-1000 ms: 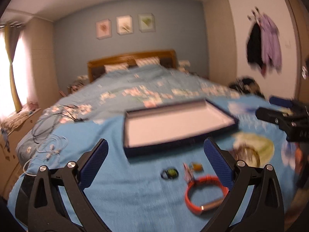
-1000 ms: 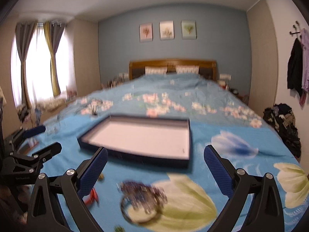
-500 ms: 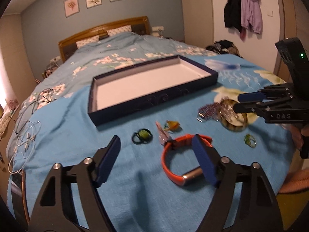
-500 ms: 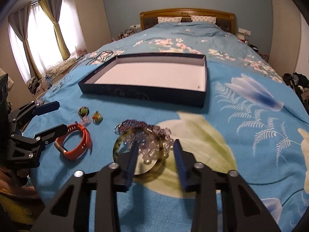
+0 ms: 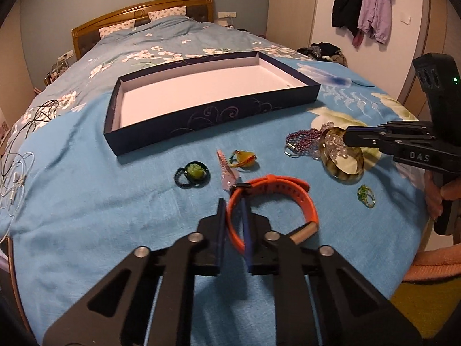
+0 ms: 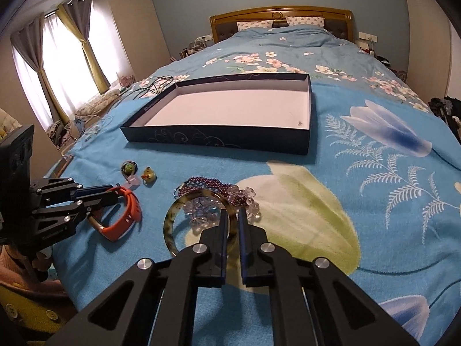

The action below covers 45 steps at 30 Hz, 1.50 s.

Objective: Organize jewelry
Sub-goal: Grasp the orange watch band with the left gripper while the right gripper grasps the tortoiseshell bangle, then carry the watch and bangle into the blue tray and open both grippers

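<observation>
Left tool (image 5: 232,201) clamped on orange band (image 5: 288,187); right tool (image 6: 232,213) clamped on tortoiseshell bangle (image 6: 170,219). Box (image 6: 219,139) at 12 o'clock.

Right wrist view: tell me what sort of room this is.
A bedroom, most likely. A bed with a wooden headboard and a blue floral bedspread fills the view, curtains hang at a window on the left, and jackets hang on the wall in the left wrist view.
</observation>
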Each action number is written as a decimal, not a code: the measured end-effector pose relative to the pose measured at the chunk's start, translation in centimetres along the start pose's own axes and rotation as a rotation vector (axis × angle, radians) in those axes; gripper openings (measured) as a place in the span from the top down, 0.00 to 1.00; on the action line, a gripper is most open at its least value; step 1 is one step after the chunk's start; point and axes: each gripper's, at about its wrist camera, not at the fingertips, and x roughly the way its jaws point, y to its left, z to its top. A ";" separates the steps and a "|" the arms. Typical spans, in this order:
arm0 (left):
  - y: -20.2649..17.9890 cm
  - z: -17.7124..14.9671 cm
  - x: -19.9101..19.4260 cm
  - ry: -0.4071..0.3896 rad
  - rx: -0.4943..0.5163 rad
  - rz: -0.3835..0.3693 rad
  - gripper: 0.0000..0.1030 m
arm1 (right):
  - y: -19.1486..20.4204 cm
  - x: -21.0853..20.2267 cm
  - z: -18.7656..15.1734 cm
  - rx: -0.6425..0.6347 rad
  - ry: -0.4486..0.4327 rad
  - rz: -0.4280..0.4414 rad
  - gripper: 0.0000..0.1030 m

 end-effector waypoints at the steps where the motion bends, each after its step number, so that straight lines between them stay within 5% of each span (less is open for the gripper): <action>1: 0.0 0.1 -0.1 -0.003 -0.002 -0.002 0.93 | 0.0 -0.2 0.1 -0.003 -0.007 0.007 0.94; 13: 1.3 2.3 -3.5 -0.102 -0.029 -0.068 0.92 | -0.1 -2.2 3.0 -0.010 -0.108 0.046 0.95; 16: 2.1 3.7 -4.4 -0.144 -0.043 -0.084 0.99 | -0.1 -2.0 4.4 -0.021 -0.136 0.041 0.95; 23: 3.4 7.5 -5.5 -0.227 -0.018 -0.035 0.99 | -0.4 -1.4 7.3 -0.045 -0.188 0.040 0.94; 26: 4.2 7.8 -4.8 -0.189 -0.027 -0.047 0.97 | -0.4 -1.2 7.5 -0.047 -0.185 0.047 0.95; 30: 4.4 6.2 -3.7 -0.117 -0.034 -0.074 0.72 | -0.4 -0.5 7.1 -0.047 -0.159 0.052 0.94; 40: 4.1 2.8 0.9 0.043 -0.064 -0.070 0.74 | -0.4 0.7 6.2 -0.032 -0.132 0.063 0.94; 45: 4.2 2.7 1.6 0.048 -0.072 -0.054 0.93 | -0.5 1.0 5.9 -0.023 -0.121 0.064 0.94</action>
